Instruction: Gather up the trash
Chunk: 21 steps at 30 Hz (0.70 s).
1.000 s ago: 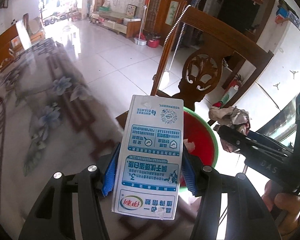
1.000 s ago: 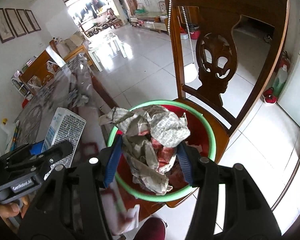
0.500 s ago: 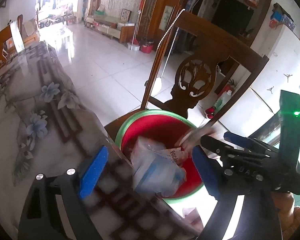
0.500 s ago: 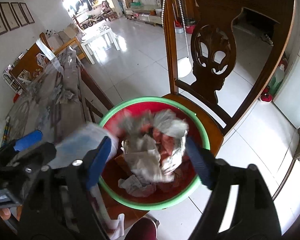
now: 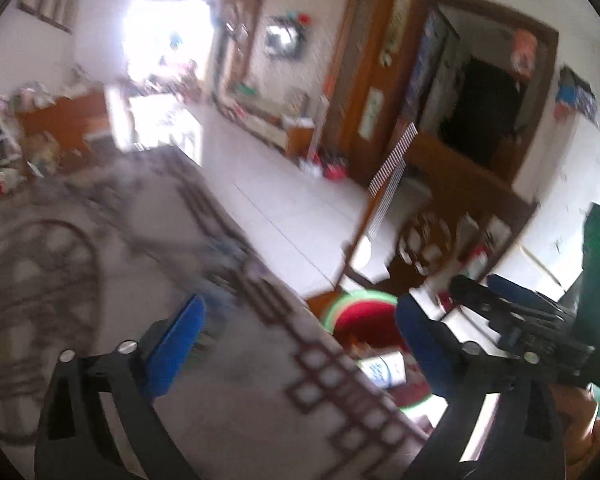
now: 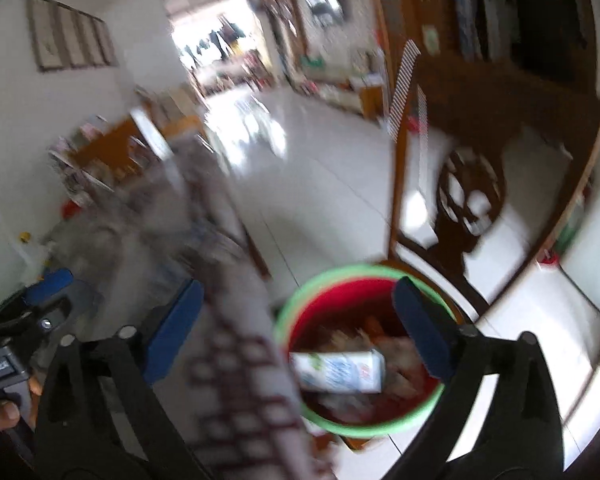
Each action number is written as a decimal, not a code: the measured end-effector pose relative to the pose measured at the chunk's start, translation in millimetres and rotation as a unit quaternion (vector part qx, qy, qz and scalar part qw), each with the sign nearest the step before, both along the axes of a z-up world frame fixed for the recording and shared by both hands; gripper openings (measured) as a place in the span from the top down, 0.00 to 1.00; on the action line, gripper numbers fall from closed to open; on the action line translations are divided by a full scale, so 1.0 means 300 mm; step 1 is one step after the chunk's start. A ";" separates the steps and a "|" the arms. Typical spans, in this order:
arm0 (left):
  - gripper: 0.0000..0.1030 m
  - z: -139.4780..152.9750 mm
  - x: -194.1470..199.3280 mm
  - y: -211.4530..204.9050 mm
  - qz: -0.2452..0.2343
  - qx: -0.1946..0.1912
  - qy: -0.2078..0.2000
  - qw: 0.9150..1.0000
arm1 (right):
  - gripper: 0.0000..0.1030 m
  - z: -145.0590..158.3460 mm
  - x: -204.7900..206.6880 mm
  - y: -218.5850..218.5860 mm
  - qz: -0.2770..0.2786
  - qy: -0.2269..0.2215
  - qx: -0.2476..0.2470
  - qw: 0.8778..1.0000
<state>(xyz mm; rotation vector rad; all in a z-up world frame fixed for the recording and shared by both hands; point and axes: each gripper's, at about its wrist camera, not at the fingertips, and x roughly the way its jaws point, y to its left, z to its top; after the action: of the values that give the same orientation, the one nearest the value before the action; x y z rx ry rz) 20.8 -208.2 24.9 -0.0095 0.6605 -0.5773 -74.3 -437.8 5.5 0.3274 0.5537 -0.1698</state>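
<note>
A red basin with a green rim (image 6: 284, 320) (image 5: 342, 304) stands on a wooden chair seat beside the table. Inside lies a white and blue milk carton (image 6: 338, 372) (image 5: 380, 372) on its side, on crumpled newspaper (image 6: 400, 354). My left gripper (image 5: 300, 340) hangs above the table edge, its jaws opening wide with nothing between them. My right gripper (image 6: 296, 330) is above the basin, jaws also opening and empty; it appears at the right of the left wrist view (image 5: 500, 300). Both views are blurred by motion.
A table under a grey flowered cloth (image 5: 100, 260) (image 6: 236, 360) fills the left. The carved wooden chair back (image 6: 472, 192) (image 5: 428, 240) rises behind the basin. White tiled floor (image 6: 320, 160) stretches toward a bright doorway. A hand (image 6: 4, 412) holds the left gripper.
Both grippers opened and let go: the milk carton and the crumpled newspaper dropped into the basin. Both grippers then rose and pulled back, so the basin looks smaller and lower.
</note>
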 end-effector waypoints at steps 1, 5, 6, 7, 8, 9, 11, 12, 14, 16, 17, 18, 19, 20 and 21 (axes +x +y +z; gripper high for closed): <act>0.08 0.025 -0.003 0.039 0.011 -0.005 -0.010 1.000 | 0.05 0.028 -0.001 0.041 0.006 -0.022 -0.005 1.000; 0.08 0.129 -0.023 0.230 0.058 -0.010 -0.054 0.997 | 0.04 0.105 -0.015 0.242 -0.012 -0.115 -0.052 0.992; 0.08 0.151 -0.036 0.285 0.070 -0.003 -0.069 0.995 | 0.04 0.114 -0.009 0.276 -0.012 -0.123 -0.064 0.990; 0.08 0.163 -0.045 0.319 0.078 0.001 -0.081 0.994 | 0.04 0.121 0.000 0.333 -0.010 -0.139 -0.080 0.987; 0.08 0.176 -0.057 0.365 0.092 0.009 -0.098 0.991 | 0.04 0.120 0.011 0.376 -0.011 -0.147 -0.087 0.985; 0.08 0.185 -0.067 0.407 0.107 0.017 -0.115 0.987 | 0.04 0.112 0.025 0.418 -0.009 -0.151 -0.087 0.985; 0.08 0.191 -0.076 0.474 0.133 0.024 -0.140 0.981 | 0.04 0.083 0.042 0.481 -0.002 -0.156 -0.078 0.985; 0.08 0.191 -0.078 0.502 0.146 0.024 -0.148 0.978 | 0.04 0.065 0.049 0.510 0.000 -0.155 -0.078 0.985; 0.08 0.189 -0.077 0.565 0.180 0.017 -0.153 0.972 | 0.04 0.036 0.076 0.563 0.017 -0.138 -0.094 0.986; 0.08 0.188 -0.063 0.610 0.185 0.002 -0.138 0.973 | 0.04 0.022 0.100 0.599 0.049 -0.116 -0.124 0.984; 0.08 0.191 -0.060 0.624 0.185 -0.004 -0.134 0.974 | 0.04 0.020 0.098 0.614 0.051 -0.113 -0.139 0.983; 0.08 0.192 -0.057 0.639 0.191 -0.009 -0.133 0.973 | 0.04 0.016 0.096 0.628 0.050 -0.111 -0.155 0.980; 0.08 0.193 -0.055 0.646 0.199 -0.011 -0.133 0.971 | 0.04 0.012 0.099 0.629 0.050 -0.107 -0.159 0.980; 0.08 0.194 -0.056 0.651 0.206 -0.015 -0.134 0.969 | 0.04 0.010 0.098 0.632 0.051 -0.104 -0.157 0.981; 0.08 0.195 -0.058 0.655 0.209 -0.019 -0.135 0.968 | 0.04 0.006 0.097 0.637 0.052 -0.099 -0.153 0.982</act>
<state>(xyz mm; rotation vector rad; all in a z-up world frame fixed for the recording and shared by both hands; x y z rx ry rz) 3.4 -11.8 83.4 -0.1013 0.3650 -0.1772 -45.2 -246.8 7.4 0.0154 0.3392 -0.1165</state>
